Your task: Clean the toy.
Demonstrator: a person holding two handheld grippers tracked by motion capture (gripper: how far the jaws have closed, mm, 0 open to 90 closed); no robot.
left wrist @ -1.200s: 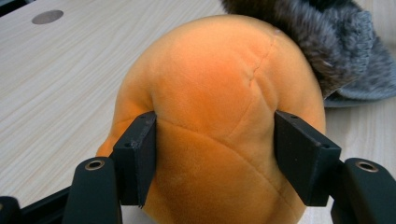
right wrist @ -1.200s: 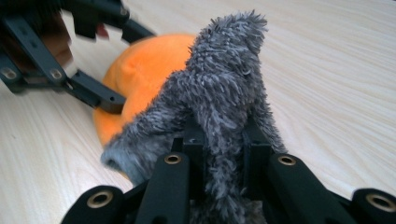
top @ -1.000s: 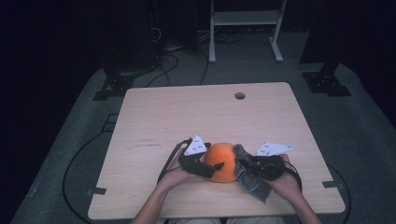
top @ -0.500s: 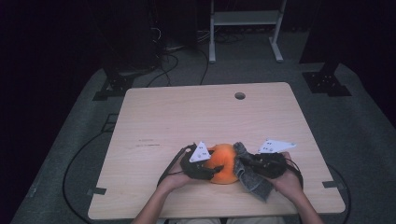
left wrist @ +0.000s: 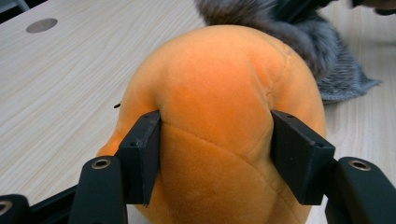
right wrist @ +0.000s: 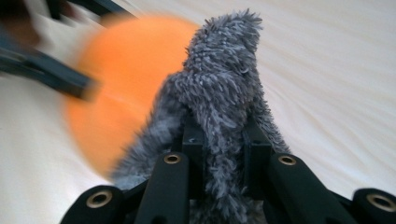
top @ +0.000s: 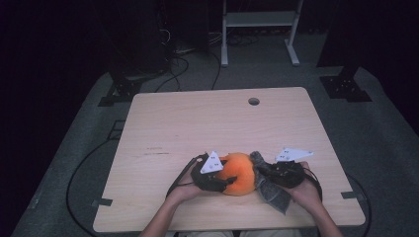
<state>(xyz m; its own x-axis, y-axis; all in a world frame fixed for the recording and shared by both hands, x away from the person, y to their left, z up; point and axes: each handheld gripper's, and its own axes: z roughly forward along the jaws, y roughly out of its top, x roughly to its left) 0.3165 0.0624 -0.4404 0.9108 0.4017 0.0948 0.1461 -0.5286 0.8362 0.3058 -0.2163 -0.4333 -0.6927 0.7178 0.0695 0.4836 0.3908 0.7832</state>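
The left gripper [left wrist: 212, 154] squeezes the orange plush toy [left wrist: 224, 121], the right gripper [right wrist: 224, 154] pinches the grey cloth [right wrist: 224, 93], ready to wipe next.

Plush ball [top: 240, 173] on table [top: 197, 123] near front edge, cloth [top: 272, 190] touching its right, hole [top: 253, 101] far behind

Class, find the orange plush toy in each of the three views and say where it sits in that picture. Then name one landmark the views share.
High view: the orange plush toy lies low and centre on the table, between the two hands.
Left gripper view: it fills the centre, squeezed between that hand-held gripper's black jaws.
Right gripper view: it is a blurred orange shape at upper left, behind the grey fluffy cloth.
Shared landmark: the grey fluffy cloth.
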